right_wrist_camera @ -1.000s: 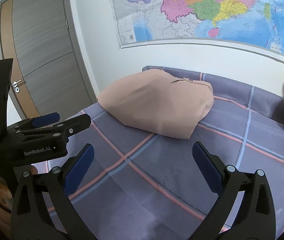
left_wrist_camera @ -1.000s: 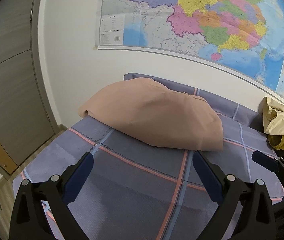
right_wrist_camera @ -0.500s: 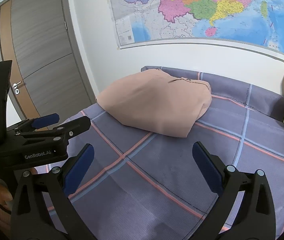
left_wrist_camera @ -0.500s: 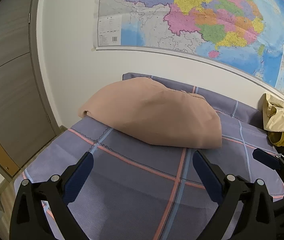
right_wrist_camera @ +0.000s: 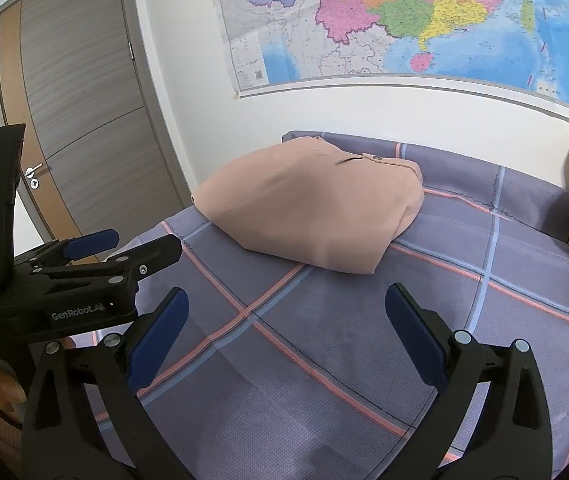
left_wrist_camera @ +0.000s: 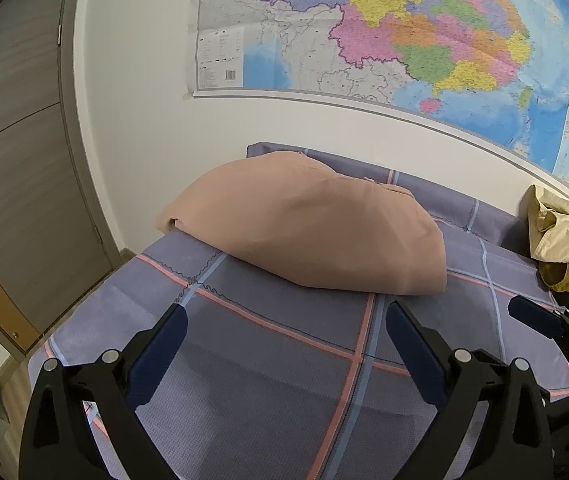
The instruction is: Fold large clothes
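Folded peach-pink cloth garment lies by the far left corner of the purple plaid bed. My left gripper and right gripper hover released, holding nothing.

The bed is looked along from just above its near end by both wrist views, each aimed toward the wall map. The left wrist view is set further left, so the door is cut off at its edge. The right wrist view is turned slightly leftward, and the left gripper is caught from the side. The folded pink garment, the bedspread and the map are shared by both views.
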The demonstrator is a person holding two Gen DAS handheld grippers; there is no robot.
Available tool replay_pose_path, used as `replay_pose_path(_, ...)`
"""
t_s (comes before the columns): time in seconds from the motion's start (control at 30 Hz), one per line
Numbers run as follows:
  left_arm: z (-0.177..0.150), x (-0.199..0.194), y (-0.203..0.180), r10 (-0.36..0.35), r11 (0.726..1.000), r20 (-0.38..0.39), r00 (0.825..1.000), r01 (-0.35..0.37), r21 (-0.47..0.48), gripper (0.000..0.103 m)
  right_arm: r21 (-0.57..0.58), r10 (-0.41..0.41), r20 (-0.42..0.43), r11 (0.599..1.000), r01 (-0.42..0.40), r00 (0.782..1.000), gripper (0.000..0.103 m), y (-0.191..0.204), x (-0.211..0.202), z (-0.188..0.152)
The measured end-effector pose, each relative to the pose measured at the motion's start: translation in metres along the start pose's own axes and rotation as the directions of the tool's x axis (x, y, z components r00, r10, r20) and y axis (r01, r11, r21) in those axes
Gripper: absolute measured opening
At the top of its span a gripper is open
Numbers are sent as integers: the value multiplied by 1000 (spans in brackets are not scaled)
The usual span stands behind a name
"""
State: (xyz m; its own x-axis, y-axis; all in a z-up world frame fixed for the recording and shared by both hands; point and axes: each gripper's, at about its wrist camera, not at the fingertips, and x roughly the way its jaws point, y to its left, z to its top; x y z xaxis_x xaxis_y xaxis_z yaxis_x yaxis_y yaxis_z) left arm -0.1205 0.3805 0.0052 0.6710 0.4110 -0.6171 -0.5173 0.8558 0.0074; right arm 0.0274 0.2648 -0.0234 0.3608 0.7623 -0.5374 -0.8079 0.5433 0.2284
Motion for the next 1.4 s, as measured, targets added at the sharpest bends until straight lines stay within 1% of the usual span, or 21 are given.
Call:
replay_pose_path(0.8,-1,6,4,15,1000,-6,1000,-15,3,96,15,-5,5,1000,5,1000,97,-2,0,2)
replay_pose_path(1.4,-4,10,7,21,1000,-15,1000,-21,6,96,12,-1,-7,1000,1,1000,97,0,4,0)
